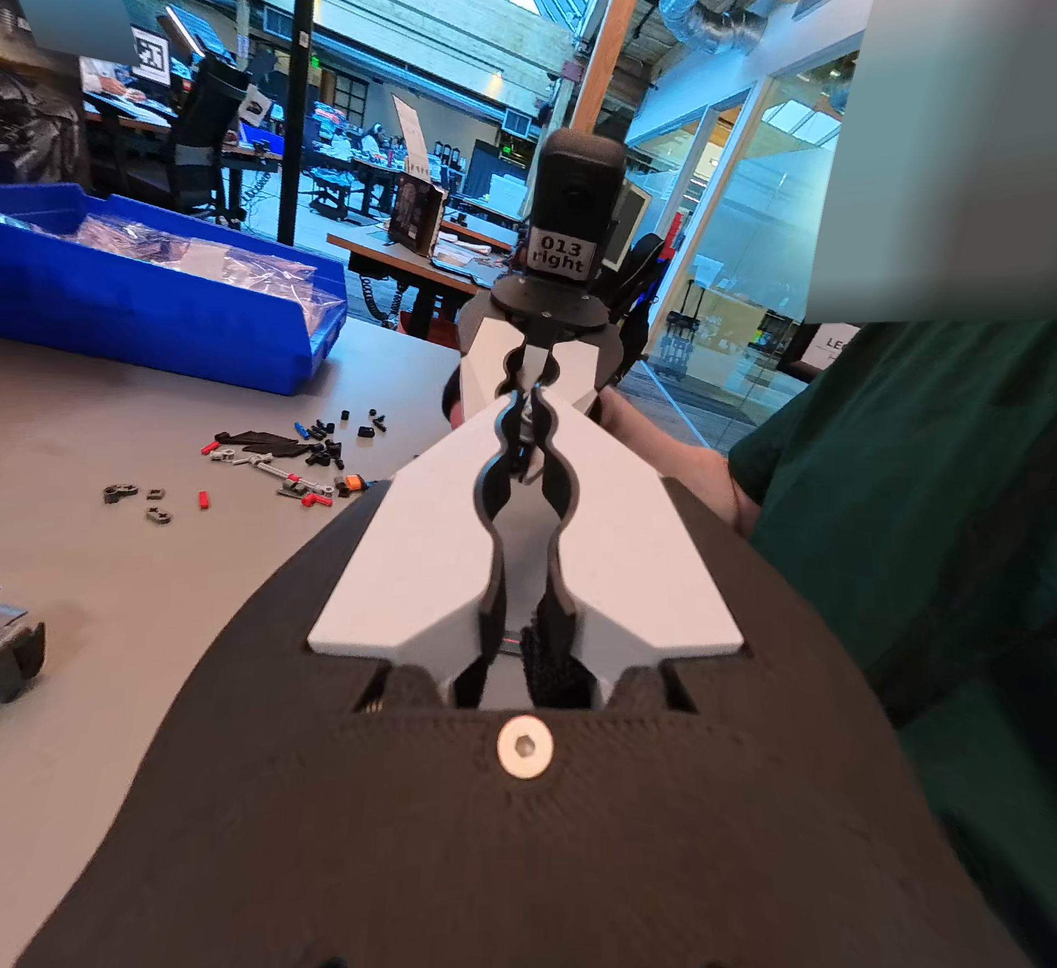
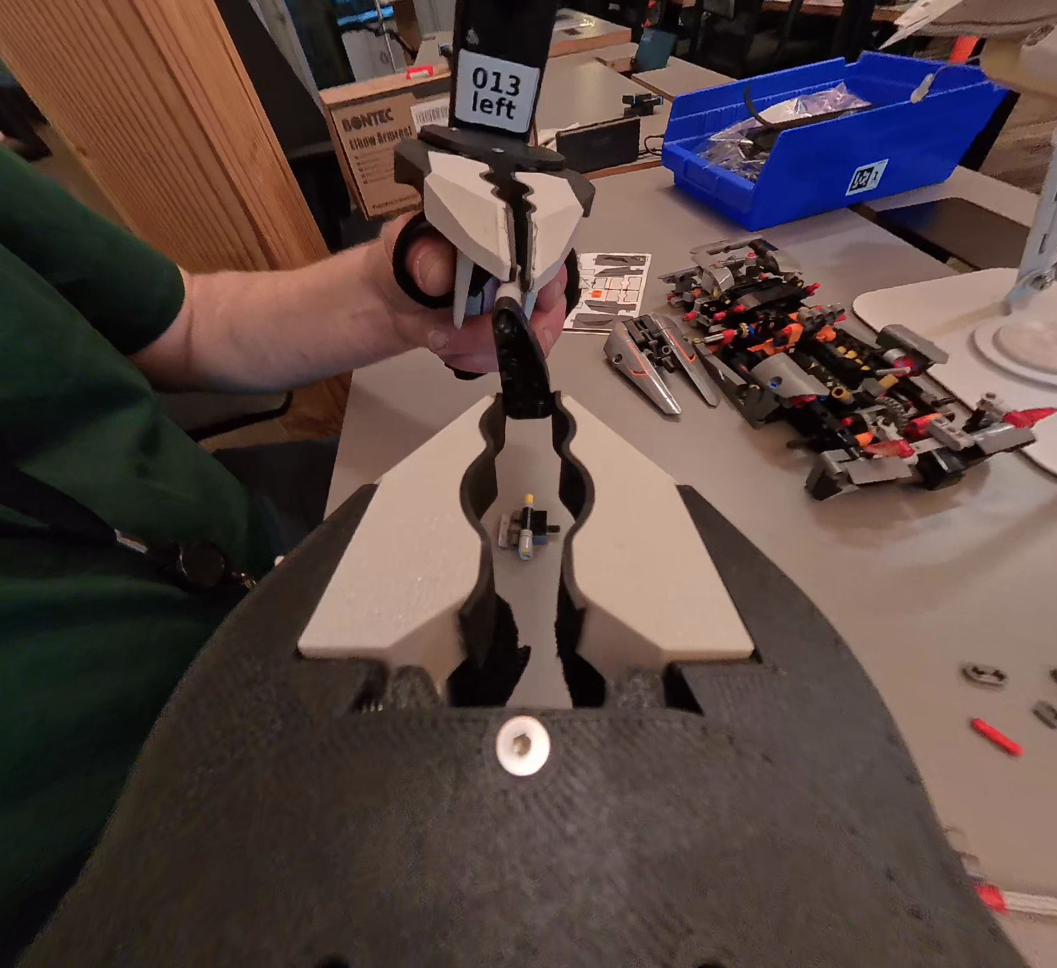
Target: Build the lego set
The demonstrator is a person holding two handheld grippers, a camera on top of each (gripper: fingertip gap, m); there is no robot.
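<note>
Facing each other tip to tip above the grey table (image 2: 715, 569), both grippers are raised and share one long black curved lego panel (image 2: 517, 363). Right gripper (image 2: 526, 406) has its jaws closed on the near end of that panel. Left gripper (image 2: 517, 289), seen from the right wrist view, pinches the far end, with a whitish piece at its tips; the person's hand (image 2: 457, 306) wraps its handle. From the left wrist view, the left gripper (image 1: 529, 397) meets the right gripper (image 1: 529, 369) head on, jaws nearly together, but the piece between them is too hidden to make out there.

Small grey and black lego sub-assembly with a yellow tip (image 2: 526, 529) lies on the table below the right gripper. Partly built lego car chassis (image 2: 846, 369) sits to the right, black and grey with orange and red bits; a grey nose piece (image 2: 652, 363) lies just beside its left end, and a sticker sheet (image 2: 609, 289) beyond that. Blue bin (image 2: 801, 163) holding plastic bags stands at the far right. Loose small parts (image 1: 286, 460) are scattered on the table left of the grippers, near the blue bin (image 1: 171, 311)
</note>
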